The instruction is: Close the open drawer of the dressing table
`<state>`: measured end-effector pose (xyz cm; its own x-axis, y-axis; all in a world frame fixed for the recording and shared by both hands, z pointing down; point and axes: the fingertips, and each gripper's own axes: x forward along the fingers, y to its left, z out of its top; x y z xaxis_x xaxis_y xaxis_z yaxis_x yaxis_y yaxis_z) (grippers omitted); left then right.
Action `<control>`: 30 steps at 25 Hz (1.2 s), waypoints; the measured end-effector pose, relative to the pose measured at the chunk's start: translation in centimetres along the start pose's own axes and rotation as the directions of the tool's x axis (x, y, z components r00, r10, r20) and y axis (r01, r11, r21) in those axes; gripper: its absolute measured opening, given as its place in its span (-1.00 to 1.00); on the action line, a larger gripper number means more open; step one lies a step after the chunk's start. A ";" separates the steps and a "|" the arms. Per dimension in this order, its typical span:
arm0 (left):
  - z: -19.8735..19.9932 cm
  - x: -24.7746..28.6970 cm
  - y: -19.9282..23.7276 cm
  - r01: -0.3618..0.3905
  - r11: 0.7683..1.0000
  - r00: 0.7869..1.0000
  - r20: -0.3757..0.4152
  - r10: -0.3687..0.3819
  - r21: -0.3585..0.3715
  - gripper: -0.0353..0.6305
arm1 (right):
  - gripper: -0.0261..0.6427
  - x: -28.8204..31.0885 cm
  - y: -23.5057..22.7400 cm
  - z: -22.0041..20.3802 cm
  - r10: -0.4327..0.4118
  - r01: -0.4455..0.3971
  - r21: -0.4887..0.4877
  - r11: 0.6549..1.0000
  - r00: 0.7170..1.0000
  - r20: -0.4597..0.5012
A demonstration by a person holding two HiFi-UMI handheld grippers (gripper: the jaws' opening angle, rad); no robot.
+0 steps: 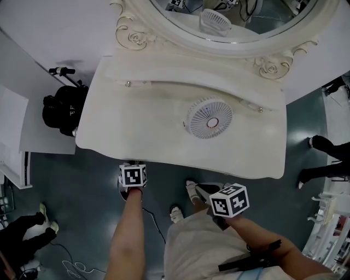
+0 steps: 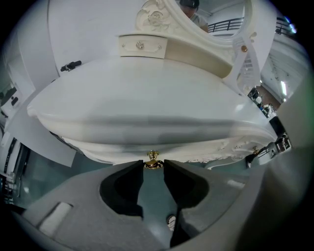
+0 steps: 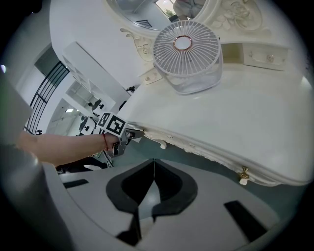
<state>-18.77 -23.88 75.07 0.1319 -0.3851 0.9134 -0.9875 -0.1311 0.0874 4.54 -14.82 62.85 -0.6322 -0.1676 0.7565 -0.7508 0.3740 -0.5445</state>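
The white dressing table (image 1: pixel 164 109) fills the head view, and its front drawer is hidden under the tabletop there. In the left gripper view the carved drawer front (image 2: pixel 108 149) lies just under the table edge. Its brass knob (image 2: pixel 153 158) sits between the tips of my left gripper (image 2: pixel 153 165), whose jaws stand partly apart and close against the knob's base. That left gripper (image 1: pixel 133 176) is at the table's front edge. My right gripper (image 3: pixel 154 161) is shut on nothing and hangs below the edge (image 1: pixel 228 200), away from a second brass knob (image 3: pixel 243 173).
A white fan (image 1: pixel 210 117) stands on the tabletop in front of the oval mirror (image 1: pixel 235 16). Small drawers (image 2: pixel 141 45) sit at the back of the top. A black bag (image 1: pixel 63 109) rests left of the table. Another person's feet (image 1: pixel 322 145) stand at the right.
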 end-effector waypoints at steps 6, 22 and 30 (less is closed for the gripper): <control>0.1 -0.1 -0.1 0.017 1.000 1.000 -0.002 -0.017 0.019 -0.52 | -0.87 0.0 0.4 -0.1 0.004 -0.004 -0.006 1.000 1.000 0.000; 0.0 -2.5 -1.7 0.049 0.997 0.999 0.001 -0.049 0.052 -0.18 | -0.87 -1.9 1.0 -0.2 0.002 -0.002 -0.009 1.000 0.999 0.047; 0.7 -5.8 -3.6 0.106 0.994 0.992 0.067 -0.107 0.022 -0.18 | -0.87 -2.9 2.3 0.0 0.017 -0.016 -0.018 1.000 0.997 0.070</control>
<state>-15.92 -21.81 69.22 0.2425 -0.4288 0.8702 -0.9658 -0.1913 0.1749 4.64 -13.48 59.45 -0.6565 -0.2246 0.7201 -0.7373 0.3927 -0.5497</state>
